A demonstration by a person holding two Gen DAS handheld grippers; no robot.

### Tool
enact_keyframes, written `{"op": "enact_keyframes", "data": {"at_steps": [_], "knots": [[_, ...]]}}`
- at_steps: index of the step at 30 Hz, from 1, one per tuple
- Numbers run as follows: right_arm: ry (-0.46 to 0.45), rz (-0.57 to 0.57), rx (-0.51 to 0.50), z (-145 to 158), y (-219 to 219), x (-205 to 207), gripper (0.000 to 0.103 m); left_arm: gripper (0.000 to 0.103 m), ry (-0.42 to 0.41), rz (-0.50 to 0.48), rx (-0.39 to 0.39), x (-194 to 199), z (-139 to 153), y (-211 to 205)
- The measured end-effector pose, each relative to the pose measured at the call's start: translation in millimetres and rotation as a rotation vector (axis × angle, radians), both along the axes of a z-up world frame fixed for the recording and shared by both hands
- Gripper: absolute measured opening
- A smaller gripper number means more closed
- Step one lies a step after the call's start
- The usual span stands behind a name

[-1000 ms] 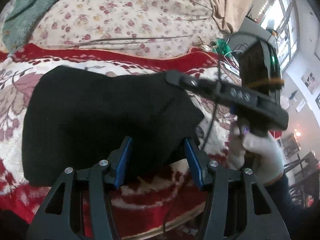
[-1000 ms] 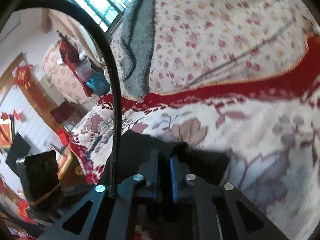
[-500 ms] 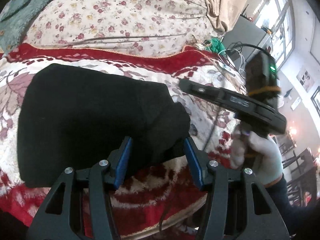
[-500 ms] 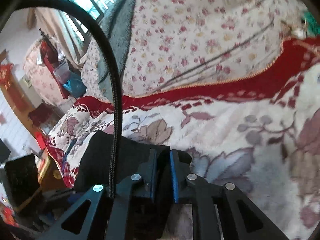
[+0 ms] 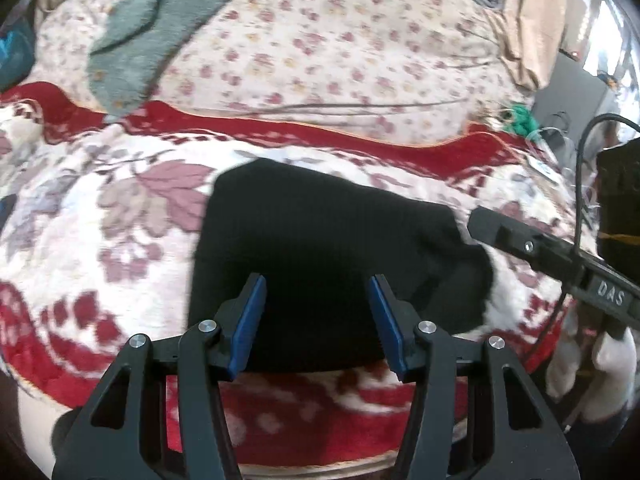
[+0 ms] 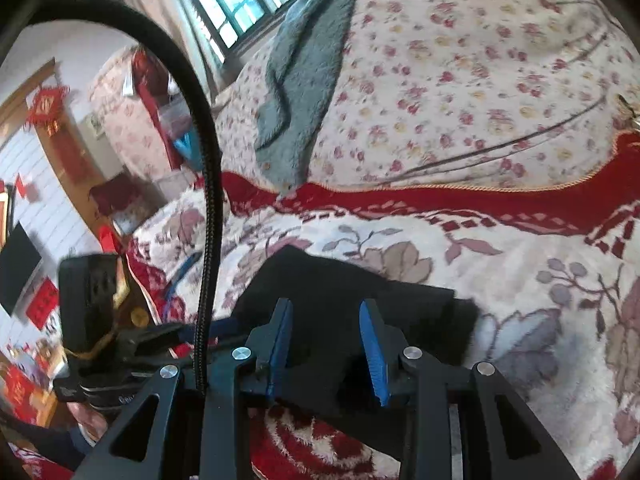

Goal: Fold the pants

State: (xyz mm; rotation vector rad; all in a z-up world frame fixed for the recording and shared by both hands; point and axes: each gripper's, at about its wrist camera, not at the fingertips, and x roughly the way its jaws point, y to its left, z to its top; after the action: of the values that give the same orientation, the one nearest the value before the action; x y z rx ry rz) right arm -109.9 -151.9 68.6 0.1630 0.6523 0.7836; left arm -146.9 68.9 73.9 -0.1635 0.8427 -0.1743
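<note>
Two tongs, one in each hand, point at black pants folded into a compact, roughly rectangular bundle on a bed covered by a red and cream leaf-patterned blanket.

The left tongs are wide open, with nothing between the blue pads. The bundle's near edge lies directly ahead of and below them. Whether the pads touch the cloth cannot be told.

The right tongs are also open, a little narrower, and grip nothing. Black cloth fills the gap between their pads, so they sit low over the near right part of the bundle. In the left view the right tongs come in from the right, their tip just beside the bundle's right end, where the layers look thicker and slightly lumpy.

Beyond the tongs, past the blanket's red border, lies a cream quilt with small flowers, and a grey-green towel draped over it, well apart from the pants.

Judging from this, the folding looks nearly done: no loose legs or waistband show, and both tongs are free of the cloth. What may remain is smoothing the uneven right end, or one more fold if a smaller bundle is wanted.
</note>
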Motion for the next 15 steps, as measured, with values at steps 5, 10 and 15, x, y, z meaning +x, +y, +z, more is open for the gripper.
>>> {"op": "enact_keyframes", "data": {"at_steps": [5, 10, 15], "knots": [[0.02, 0.018, -0.046, -14.5, 18.2, 0.5, 0.033, 0.052, 0.006, 0.027, 0.012, -1.6, -5.2, 9.8], [0.035, -0.007, -0.132, -28.7, 16.0, -5.2, 0.033, 0.052, 0.015, 0.034, 0.004, 0.3, -9.5, 11.9], [0.063, -0.01, -0.114, -37.0, -1.0, -9.9, 0.033, 0.052, 0.016, 0.034, 0.0, 1.4, -10.8, 12.3]]}}
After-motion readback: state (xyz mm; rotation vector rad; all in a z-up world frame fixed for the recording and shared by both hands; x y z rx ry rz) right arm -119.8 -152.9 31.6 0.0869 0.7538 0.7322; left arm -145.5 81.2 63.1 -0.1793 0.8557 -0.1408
